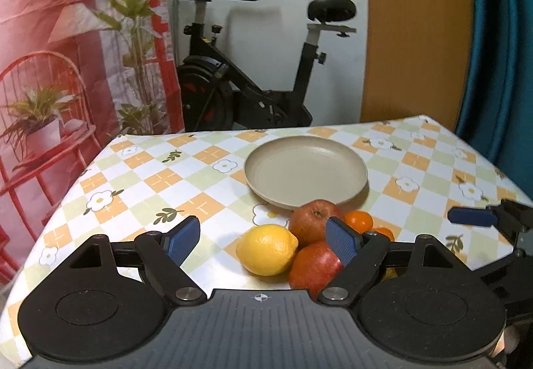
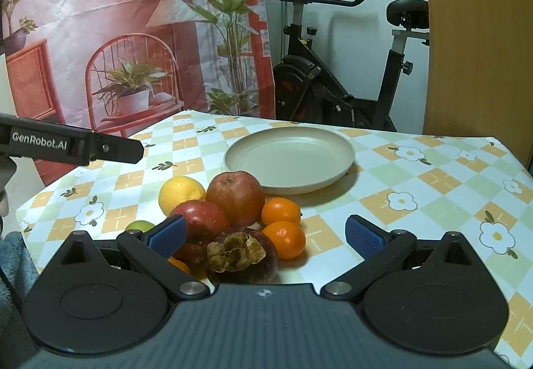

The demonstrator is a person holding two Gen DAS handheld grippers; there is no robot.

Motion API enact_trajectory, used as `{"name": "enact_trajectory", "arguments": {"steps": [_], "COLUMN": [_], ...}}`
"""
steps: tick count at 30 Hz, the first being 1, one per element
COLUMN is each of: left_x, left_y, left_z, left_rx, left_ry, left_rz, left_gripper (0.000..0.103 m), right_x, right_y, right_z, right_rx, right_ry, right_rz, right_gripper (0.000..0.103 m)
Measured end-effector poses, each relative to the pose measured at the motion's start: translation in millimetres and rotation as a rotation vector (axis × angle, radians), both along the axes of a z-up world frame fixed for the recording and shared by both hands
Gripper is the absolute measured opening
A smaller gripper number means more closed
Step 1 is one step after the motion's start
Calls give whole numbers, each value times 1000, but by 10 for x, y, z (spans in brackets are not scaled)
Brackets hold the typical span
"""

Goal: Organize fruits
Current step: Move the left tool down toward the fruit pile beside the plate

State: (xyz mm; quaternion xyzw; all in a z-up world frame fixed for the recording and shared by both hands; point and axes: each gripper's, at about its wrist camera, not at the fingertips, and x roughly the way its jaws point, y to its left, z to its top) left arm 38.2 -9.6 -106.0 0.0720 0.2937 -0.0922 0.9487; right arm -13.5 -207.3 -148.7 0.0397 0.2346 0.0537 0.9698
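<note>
The left gripper hangs low over the near edge of a table spread with a flowered check cloth, its blue-padded jaws spread wide and grasping nothing; a yellow lemon lies on the cloth between them, clear of both pads. The right gripper hovers beside it, jaws likewise parted and empty, above a dark mangosteen with a dried brown calyx. Around these the fruit sits in one tight cluster near the table's front: two red apples, one behind the other and touching, two small oranges just to their right, and a green fruit half hidden at the left behind the right gripper's finger. Just behind the heap stands a beige plate, bare, close to the rear apple. Beyond the table an exercise bike stands against a white wall, beside a printed backdrop of red chairs and potted plants.
</note>
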Motion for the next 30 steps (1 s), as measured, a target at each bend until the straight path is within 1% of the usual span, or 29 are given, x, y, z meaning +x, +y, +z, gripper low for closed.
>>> {"name": "enact_trajectory", "arguments": {"steps": [3, 10, 13, 15, 20, 26, 28, 30], "left_x": [-43, -66, -57, -43, -17, 16, 39, 84], "left_y": [-11, -17, -27, -23, -22, -17, 11, 49], "left_z": [3, -29, -38, -36, -41, -59, -53, -37], "left_rx": [-10, -86, -90, -89, -97, -102, -124, -155], "left_ry": [-5, -11, -14, -12, 20, 50, 69, 94], "left_rz": [-36, -88, -81, -75, -79, -86, -88, -88], "left_gripper": [84, 84, 83, 83, 80, 80, 79, 74], "right_x": [5, -3, -3, -18, -23, -25, -22, -16], "right_y": [-16, 32, 41, 38, 38, 27, 21, 15], "right_z": [-6, -3, -1, 2, 0, -7, -12, -18], "right_rx": [4, -12, -24, -26, -27, -17, -9, -6], "right_ry": [3, 6, 1, -3, -1, 6, 10, 18], "right_rz": [1, 4, 0, 2, 4, 17, 25, 32], "right_gripper": [103, 102, 101, 99, 93, 93, 93, 93]}}
